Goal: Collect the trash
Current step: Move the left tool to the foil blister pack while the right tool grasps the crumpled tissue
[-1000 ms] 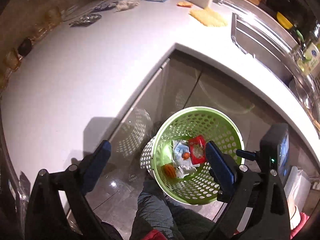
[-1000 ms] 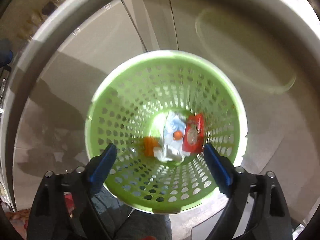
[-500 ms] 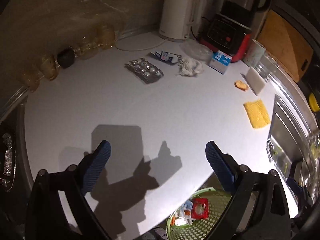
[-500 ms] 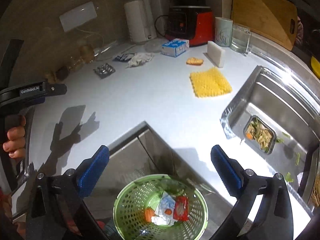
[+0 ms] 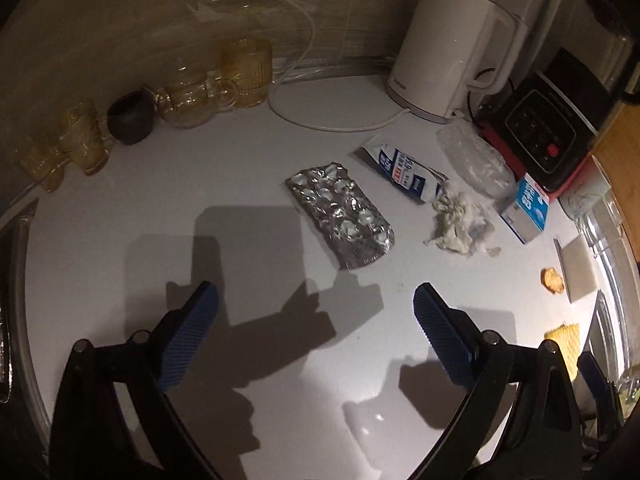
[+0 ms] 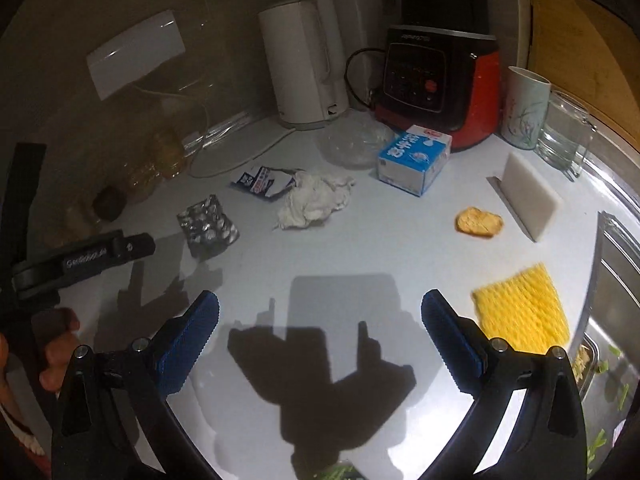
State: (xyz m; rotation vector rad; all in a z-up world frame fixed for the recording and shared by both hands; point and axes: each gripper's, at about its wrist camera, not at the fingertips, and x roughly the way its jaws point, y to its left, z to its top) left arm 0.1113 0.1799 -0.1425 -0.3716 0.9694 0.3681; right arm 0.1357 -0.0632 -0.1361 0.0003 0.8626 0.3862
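Trash lies on the white counter (image 5: 240,184): a crumpled silver blister pack (image 5: 340,214) (image 6: 207,226), a torn blue-and-white wrapper (image 5: 404,168) (image 6: 262,181), a wadded white tissue (image 5: 458,222) (image 6: 314,200), clear plastic film (image 5: 474,158) (image 6: 352,142) and a piece of fried food (image 5: 552,280) (image 6: 478,222). My left gripper (image 5: 316,300) is open and empty, above the counter just short of the blister pack. My right gripper (image 6: 320,308) is open and empty over bare counter, with the tissue well ahead. The left gripper's body (image 6: 84,260) shows at the left of the right wrist view.
A white kettle (image 5: 444,44) with its cord, a red-and-black appliance (image 6: 440,80), a blue-and-white carton (image 6: 414,158), a mug (image 6: 522,108), a glass (image 6: 564,134) and a white block (image 6: 528,196) stand at the back. Amber glasses (image 5: 244,72) line the left wall. A yellow cloth (image 6: 520,308) lies by the sink (image 6: 612,280).
Both grippers have risen from over the green basket by the floor and moved in over the counter toward the trash. The basket has dropped out of view. Both stay open.
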